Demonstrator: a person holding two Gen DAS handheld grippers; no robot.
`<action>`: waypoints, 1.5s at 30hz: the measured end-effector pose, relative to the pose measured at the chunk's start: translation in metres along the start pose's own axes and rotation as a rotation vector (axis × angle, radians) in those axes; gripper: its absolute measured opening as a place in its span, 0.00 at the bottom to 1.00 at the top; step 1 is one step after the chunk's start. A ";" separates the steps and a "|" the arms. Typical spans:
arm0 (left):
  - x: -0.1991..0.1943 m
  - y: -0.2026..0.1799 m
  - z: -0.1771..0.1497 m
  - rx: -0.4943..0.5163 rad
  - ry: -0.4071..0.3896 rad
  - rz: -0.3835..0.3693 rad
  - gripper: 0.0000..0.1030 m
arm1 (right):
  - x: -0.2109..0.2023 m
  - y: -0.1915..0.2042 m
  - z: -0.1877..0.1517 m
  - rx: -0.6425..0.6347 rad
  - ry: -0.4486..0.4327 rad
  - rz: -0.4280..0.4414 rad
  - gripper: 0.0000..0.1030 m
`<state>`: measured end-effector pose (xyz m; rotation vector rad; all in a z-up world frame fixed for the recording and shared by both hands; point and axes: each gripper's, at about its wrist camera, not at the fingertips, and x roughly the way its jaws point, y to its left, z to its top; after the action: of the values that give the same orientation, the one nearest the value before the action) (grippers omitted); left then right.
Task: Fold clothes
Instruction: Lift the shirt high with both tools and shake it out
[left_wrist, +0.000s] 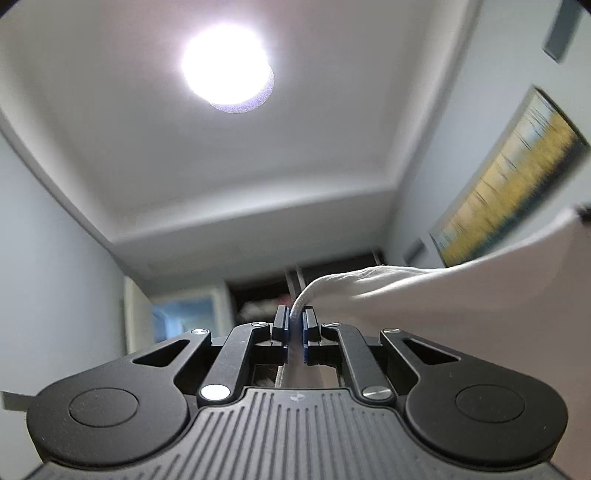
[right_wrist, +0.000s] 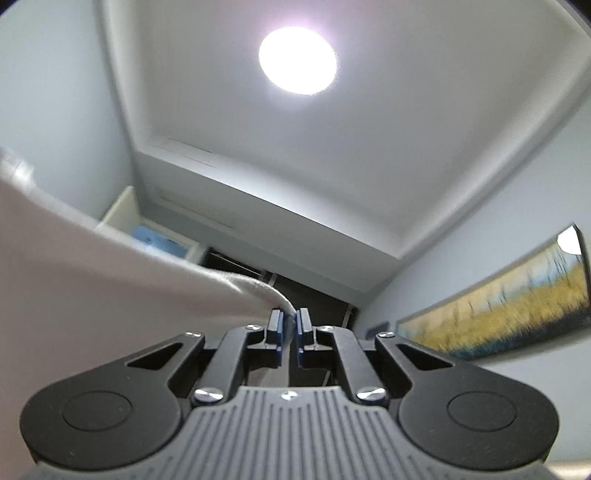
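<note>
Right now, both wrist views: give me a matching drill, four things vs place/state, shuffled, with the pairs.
Column 1
1. left gripper
2. white garment
3. ceiling lamp
4. framed painting

Column 2
A. hangs on the wall, yellow field scene
B. lit, round, overhead
C. shut on a bunched cloth edge, pointing up
D. stretched between the two grippers

The right gripper pinches the other end of the same garment.

Pairs: 1-C, 2-D, 3-B, 4-A
</note>
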<state>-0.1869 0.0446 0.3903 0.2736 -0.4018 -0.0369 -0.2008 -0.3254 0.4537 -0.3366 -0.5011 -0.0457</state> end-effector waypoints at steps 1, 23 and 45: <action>0.004 -0.006 -0.003 0.020 0.018 -0.013 0.05 | 0.003 0.002 -0.001 0.005 0.002 -0.003 0.08; -0.010 0.004 0.004 0.018 -0.002 0.059 0.05 | -0.014 0.011 -0.004 -0.011 -0.016 0.029 0.08; 0.110 -0.021 -0.098 0.157 0.280 -0.008 0.05 | 0.085 0.051 -0.125 0.029 0.311 0.149 0.08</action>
<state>-0.0467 0.0395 0.3398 0.4294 -0.1245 0.0253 -0.0617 -0.3154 0.3757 -0.3301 -0.1678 0.0535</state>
